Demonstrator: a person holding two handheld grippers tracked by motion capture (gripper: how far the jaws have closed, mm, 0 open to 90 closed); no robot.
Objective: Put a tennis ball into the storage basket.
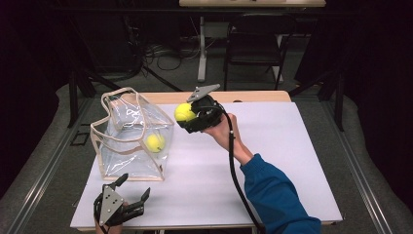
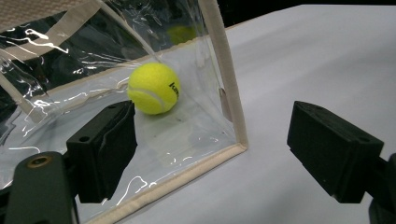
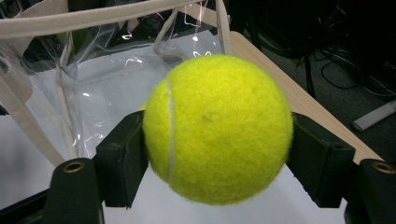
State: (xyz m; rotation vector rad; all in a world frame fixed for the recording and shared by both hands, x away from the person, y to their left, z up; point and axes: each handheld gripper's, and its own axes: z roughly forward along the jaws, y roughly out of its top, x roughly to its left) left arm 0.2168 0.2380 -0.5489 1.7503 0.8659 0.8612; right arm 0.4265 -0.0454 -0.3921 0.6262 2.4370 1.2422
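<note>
A clear plastic tote bag (image 1: 127, 141) with beige trim and handles stands at the left of the white table. One yellow tennis ball (image 1: 155, 142) (image 2: 153, 88) lies inside it on the bottom. My right gripper (image 1: 189, 115) is raised just right of the bag's top and is shut on a second tennis ball (image 1: 184, 112) (image 3: 217, 128), clamped between both jaws. My left gripper (image 1: 132, 189) (image 2: 212, 151) sits low near the table's front left edge, open and empty, facing the bag's lower corner (image 2: 240, 140).
The white table top (image 1: 272, 161) stretches wide to the right and front. A wooden strip (image 1: 253, 96) runs along its far edge. Behind stand a black folding chair (image 1: 255, 41) and a desk leg (image 1: 202, 48) among floor cables.
</note>
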